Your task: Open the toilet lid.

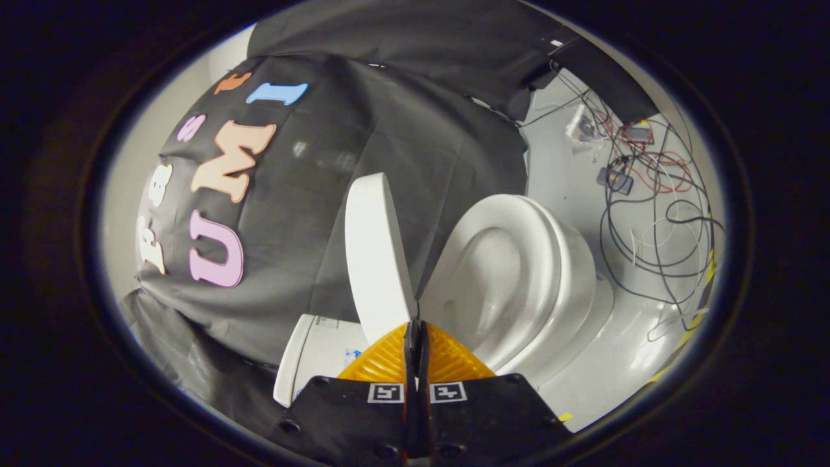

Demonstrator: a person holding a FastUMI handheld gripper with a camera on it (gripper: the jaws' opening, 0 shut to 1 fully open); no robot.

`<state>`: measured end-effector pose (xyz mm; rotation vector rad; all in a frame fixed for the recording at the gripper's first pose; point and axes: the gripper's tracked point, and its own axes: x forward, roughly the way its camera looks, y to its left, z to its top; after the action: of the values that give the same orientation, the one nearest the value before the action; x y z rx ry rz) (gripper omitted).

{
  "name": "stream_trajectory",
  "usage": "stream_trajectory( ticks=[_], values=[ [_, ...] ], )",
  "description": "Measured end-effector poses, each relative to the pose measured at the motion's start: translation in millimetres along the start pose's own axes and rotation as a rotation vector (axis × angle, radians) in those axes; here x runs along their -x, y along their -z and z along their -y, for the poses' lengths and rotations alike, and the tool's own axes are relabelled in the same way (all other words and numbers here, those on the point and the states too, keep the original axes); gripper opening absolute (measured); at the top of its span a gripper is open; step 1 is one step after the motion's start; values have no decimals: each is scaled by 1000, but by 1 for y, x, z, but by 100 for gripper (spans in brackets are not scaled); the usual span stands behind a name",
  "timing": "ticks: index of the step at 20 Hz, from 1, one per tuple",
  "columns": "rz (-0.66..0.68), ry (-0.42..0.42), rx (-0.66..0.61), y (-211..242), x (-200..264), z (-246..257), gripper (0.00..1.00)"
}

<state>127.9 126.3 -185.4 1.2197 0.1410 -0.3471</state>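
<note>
A white toilet appears tilted in the gripper view. Its lid [376, 253] is raised, standing well apart from the seat and open bowl [519, 272]. The white tank [311, 357] lies beside the lid's hinge end, just left of the fingers. My gripper [415, 324] is shut, its two fingers pressed together with nothing between them. The fingertips sit just short of the hinge area, where the lid and seat meet. I cannot tell whether they touch the lid.
Beyond the bowl, a tangle of black and red cables [655, 201] with small devices lies on the pale floor. A yellow tape strip [694, 318] runs along the floor past the cables. The black cloth wall [415, 130] hangs behind the toilet.
</note>
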Motion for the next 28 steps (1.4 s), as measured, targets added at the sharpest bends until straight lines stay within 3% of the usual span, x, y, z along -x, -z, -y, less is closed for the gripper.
stream_trajectory(
  ticks=[15,28],
  values=[
    [84,-59,156,17,5,-67,0],
    [50,-127,284,51,3,-131,0]
  ],
)
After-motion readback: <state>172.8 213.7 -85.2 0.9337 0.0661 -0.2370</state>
